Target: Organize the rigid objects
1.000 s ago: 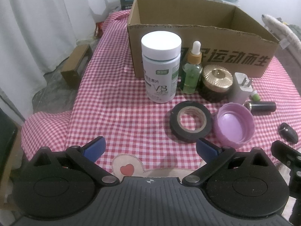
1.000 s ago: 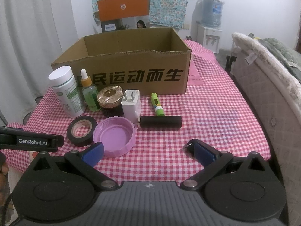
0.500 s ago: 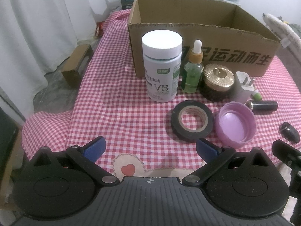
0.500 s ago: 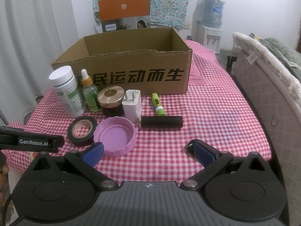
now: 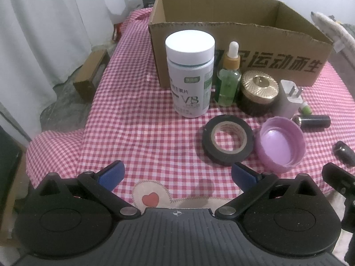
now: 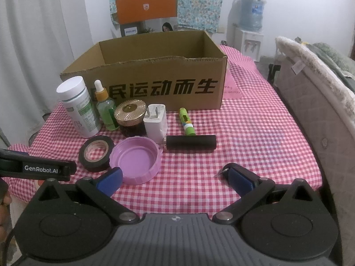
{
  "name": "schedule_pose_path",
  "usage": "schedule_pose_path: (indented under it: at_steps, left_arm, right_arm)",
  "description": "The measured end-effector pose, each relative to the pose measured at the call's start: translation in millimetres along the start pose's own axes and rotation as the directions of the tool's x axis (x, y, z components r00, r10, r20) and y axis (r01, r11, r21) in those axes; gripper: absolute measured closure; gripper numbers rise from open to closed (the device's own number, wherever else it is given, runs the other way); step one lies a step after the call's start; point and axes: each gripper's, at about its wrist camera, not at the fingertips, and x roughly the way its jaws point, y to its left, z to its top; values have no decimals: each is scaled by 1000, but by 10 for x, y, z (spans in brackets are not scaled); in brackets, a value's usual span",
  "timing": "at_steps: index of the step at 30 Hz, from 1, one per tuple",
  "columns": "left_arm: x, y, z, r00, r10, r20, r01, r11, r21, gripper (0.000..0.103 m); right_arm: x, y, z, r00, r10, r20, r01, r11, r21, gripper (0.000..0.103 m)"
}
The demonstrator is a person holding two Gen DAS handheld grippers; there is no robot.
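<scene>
Tape roll [image 5: 227,143], black and flat beside purple lid [image 5: 280,143]; both tools spread, empty.

1. I take the cardboard box [image 6: 155,82] as my landmark; its top is open and nothing stands above the rim, so I can pass in from overhead.
2. Tight against its front wall stands a row: white bottle [image 5: 190,75], dropper bottle [image 5: 228,82], gold-lidded jar [image 5: 258,93], charger plug [image 6: 155,122].
3. In front of that row lie the tape roll [image 5: 227,141], purple lid [image 6: 135,159] and black cylinder [image 6: 190,144], close together.
4. The green tube [image 6: 186,122] lies between the box and the cylinder.
5. Right of the box, the checked tabletop [image 6: 255,133] is bare.
6. Left of the box, I see bare cloth down to the edge.
</scene>
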Motion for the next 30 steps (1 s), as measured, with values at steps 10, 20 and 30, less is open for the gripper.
schedule_pose_path:
  at_steps: [10,20,30]
  left_arm:
    - [64,-66,19,1000,5,-19,-4,1000,20,0]
    - [15,-260,45,993,-102,53,95,989,117,0]
    - [-145,-733,62,928,-364,74,323,889,326,4]
  right_arm:
    - [76,-59,1,1000,9,-13,-8,1000,15,0]
    - [60,-203,-6,999,32,18,-33,999,33,0]
    - [-75,-850,24,996,69,48,-70,997,18,1]
